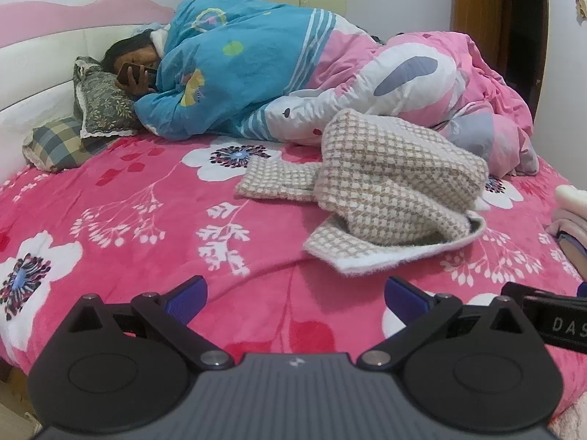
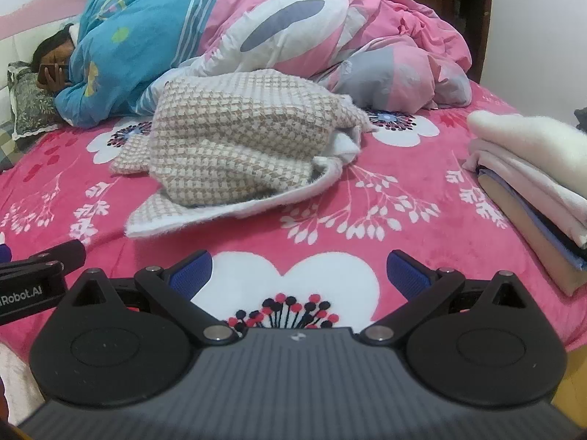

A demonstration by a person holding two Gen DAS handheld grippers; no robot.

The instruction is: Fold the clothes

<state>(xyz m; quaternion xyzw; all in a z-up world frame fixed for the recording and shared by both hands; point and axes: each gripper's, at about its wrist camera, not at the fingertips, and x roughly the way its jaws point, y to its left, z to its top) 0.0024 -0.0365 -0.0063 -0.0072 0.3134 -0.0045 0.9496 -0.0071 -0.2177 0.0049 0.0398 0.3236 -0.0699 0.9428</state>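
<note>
A checked garment (image 1: 385,179) is seen lying crumpled mid-bed on a pink floral sheet (image 1: 146,198), just beside a quilt (image 1: 256,73). The left gripper (image 1: 295,299) and right gripper (image 2: 299,273) are held near it, jaws released, empty. Folded clothes (image 2: 532,172) are stacked at right.

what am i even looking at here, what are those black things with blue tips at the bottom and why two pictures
Those are two handheld grippers, one in each of a person's hands, each with a camera looking forward along its two fingers. One picture comes from the left gripper, the other from the right gripper. Both are open and hold nothing. They hover over a bed with a pink flowered blanket. On it lies a crumpled beige checked garment, not yet folded. To the right sits a stack of folded clothes. Further back, a person lies under a blue and pink quilt, holding a phone.
</note>
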